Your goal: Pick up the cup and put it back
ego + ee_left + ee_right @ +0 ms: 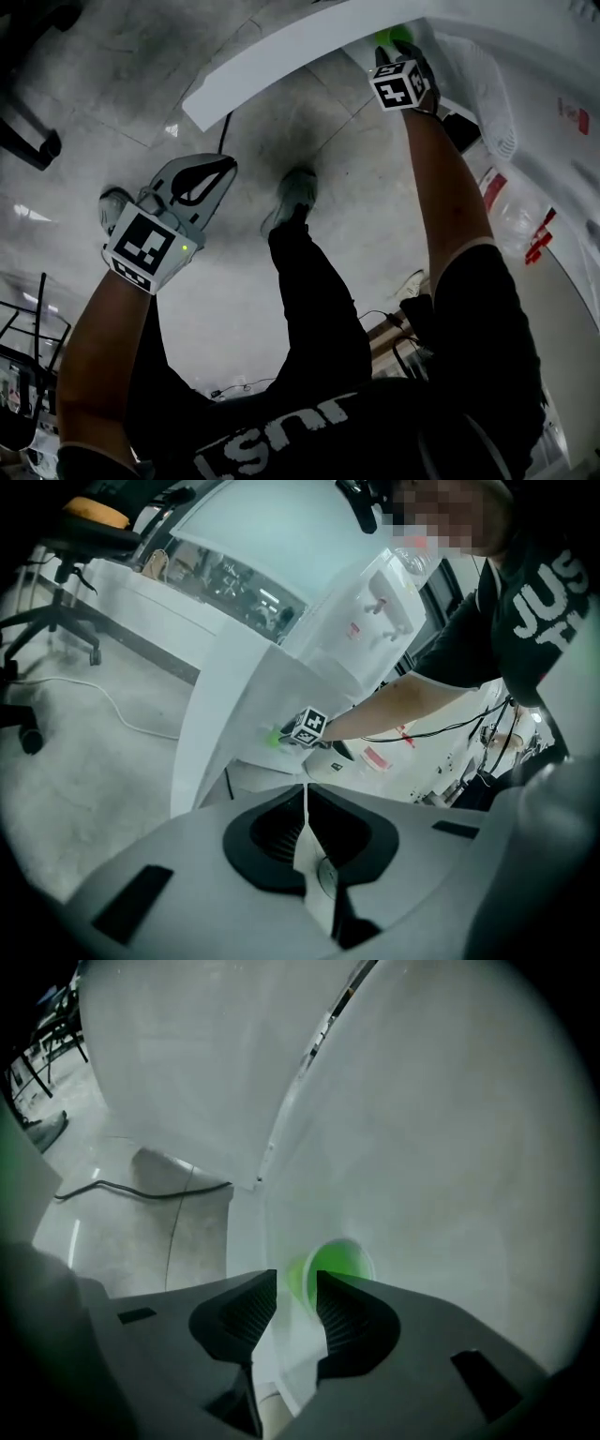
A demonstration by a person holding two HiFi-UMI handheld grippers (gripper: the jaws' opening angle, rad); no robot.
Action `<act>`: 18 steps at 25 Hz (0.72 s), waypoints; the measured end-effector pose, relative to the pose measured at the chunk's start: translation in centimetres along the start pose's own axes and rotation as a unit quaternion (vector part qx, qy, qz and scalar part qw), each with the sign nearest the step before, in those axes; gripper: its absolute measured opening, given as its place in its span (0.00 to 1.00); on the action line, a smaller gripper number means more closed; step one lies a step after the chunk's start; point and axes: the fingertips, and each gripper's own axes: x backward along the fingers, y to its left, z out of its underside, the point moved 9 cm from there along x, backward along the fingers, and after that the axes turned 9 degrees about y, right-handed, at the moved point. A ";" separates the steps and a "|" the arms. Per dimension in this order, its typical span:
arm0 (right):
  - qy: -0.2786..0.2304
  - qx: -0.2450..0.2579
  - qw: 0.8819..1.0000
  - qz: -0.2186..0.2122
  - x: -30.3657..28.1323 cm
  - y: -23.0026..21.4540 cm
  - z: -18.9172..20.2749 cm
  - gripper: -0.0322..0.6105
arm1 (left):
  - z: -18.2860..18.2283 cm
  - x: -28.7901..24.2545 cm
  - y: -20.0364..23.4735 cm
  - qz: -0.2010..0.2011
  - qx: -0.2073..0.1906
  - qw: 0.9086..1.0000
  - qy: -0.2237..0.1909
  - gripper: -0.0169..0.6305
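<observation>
A small green cup (pixel 339 1262) stands upright on the white table (pixel 422 1147), right at my right gripper's jaw tips. My right gripper (pixel 296 1283) is open; the cup's near wall shows in the gap and the pads do not press on it. The head view shows the right gripper (pixel 394 54) stretched out over the table edge, with the cup (pixel 392 37) just beyond it. My left gripper (pixel 217 175) hangs over the floor far from the table, and in its own view its jaws (pixel 305 794) are shut on nothing. That view also shows the cup (pixel 273 735) in the distance.
The white table (pixel 281 56) has a curved front edge above a grey tiled floor. A black cable (pixel 141 1190) lies on the floor under it. A water dispenser (pixel 380 611) stands behind the table and an office chair (pixel 75 546) at far left. My shoe (pixel 295 192) is below.
</observation>
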 end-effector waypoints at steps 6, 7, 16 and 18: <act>0.019 0.010 1.000 0.008 -0.2 -0.1 -1.1 0.13 | -0.2 0.4 0.9 -0.012 0.003 1.000 -0.002 0.06; 0.015 0.006 1.000 0.002 0.5 0.1 -1.1 0.12 | -0.4 0.7 0.9 -0.013 0.005 1.000 -0.005 0.06; 0.000 -0.023 0.995 -0.096 13.5 5.7 1.3 0.12 | -4.7 6.0 -3.9 -0.002 0.010 1.000 -0.022 0.06; -0.006 -0.040 0.994 -0.104 17.3 5.7 1.4 0.12 | -6.7 7.6 -5.0 -0.002 0.000 0.999 -0.033 0.06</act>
